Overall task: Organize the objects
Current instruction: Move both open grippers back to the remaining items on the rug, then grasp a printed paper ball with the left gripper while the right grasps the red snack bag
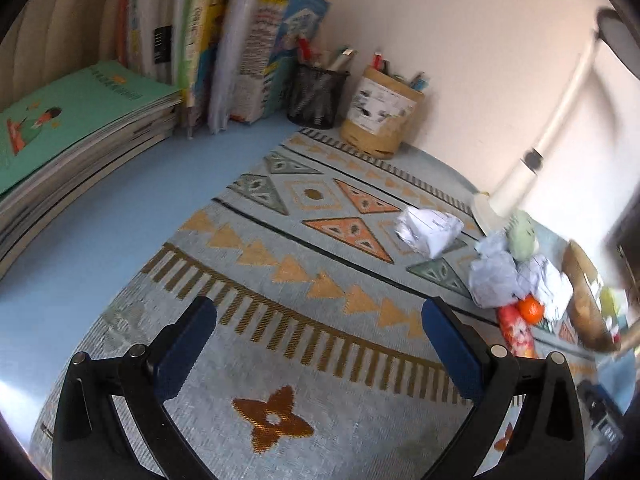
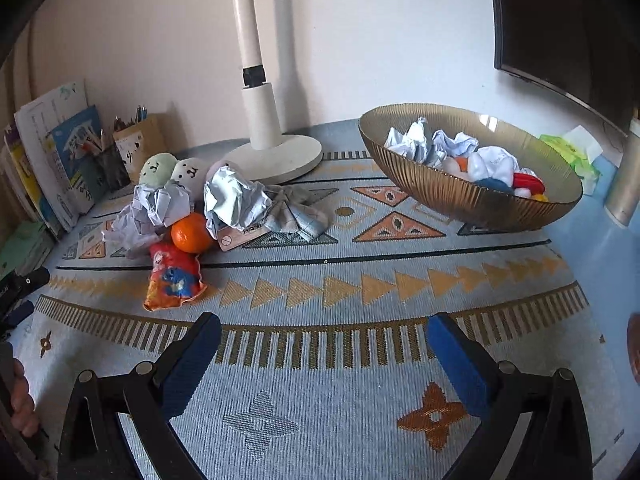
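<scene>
A heap of loose things lies on the patterned mat [image 2: 320, 360]: crumpled paper balls [image 2: 234, 200], an orange [image 2: 191, 233], a red snack packet [image 2: 174, 276], a green plush [image 2: 157, 168], a white plush [image 2: 190, 174] and a grey cloth [image 2: 296, 208]. To the right, a ribbed golden bowl [image 2: 452, 192] holds crumpled paper and small coloured items. My right gripper [image 2: 324, 340] stands open and empty over the mat, short of the heap. My left gripper [image 1: 320, 322] is open and empty too. In the left wrist view the paper balls [image 1: 428, 230], orange [image 1: 531, 308] and bowl [image 1: 588, 300] lie at the right.
A white lamp stand [image 2: 264, 120] rises behind the heap. Stacked books [image 1: 76, 132] and upright books [image 1: 256, 48] line the left, with a black mesh pen cup [image 1: 316, 96] and a tan pen holder [image 1: 380, 116] by the wall. A dark monitor [image 2: 560, 32] hangs at right.
</scene>
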{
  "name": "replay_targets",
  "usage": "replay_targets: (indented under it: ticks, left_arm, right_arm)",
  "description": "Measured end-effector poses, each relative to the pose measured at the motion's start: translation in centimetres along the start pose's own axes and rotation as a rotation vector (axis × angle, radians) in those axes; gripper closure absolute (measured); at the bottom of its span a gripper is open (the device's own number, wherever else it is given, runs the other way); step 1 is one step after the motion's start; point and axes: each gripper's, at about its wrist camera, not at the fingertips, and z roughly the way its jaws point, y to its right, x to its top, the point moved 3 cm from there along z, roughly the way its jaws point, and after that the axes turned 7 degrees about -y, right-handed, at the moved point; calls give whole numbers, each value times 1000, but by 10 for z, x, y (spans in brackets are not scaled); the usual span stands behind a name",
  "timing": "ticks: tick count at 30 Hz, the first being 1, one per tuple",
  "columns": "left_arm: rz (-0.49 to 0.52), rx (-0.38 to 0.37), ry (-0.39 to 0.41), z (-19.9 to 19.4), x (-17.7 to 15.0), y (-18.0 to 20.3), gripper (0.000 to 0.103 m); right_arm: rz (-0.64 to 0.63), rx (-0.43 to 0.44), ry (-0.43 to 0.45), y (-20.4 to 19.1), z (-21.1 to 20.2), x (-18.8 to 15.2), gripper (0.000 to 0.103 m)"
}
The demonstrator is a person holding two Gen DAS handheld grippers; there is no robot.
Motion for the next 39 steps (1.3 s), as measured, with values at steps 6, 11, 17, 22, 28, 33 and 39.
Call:
replay_targets:
  ticks: [6, 11, 17, 22, 28, 33, 39]
  left_arm:
    - [172, -21, -15, 1, -6, 32, 1]
    - [275, -86, -121, 16, 15, 51, 1]
    - [344, -137, -222, 59, 65, 64, 1]
    - [337, -168, -304, 106, 82, 86, 1]
    - [367, -77, -272, 123, 81, 99, 52]
    - [313, -94, -228, 94, 74, 81, 52]
    - [232, -144, -141, 25, 41, 49, 52]
  right_arm:
    - [-33, 0, -3, -6, 0, 0, 0]
    - [-63, 6, -21, -11, 3, 0, 0]
    - [4, 309, -221, -15, 30, 14, 0]
    - [-54, 382, -304, -52, 43, 36, 0]
    - [-194, 187, -284, -111, 83, 45, 21]
    - [-297, 243, -255, -126, 67, 38, 70]
    - [-210, 368, -329, -86, 26, -6, 70]
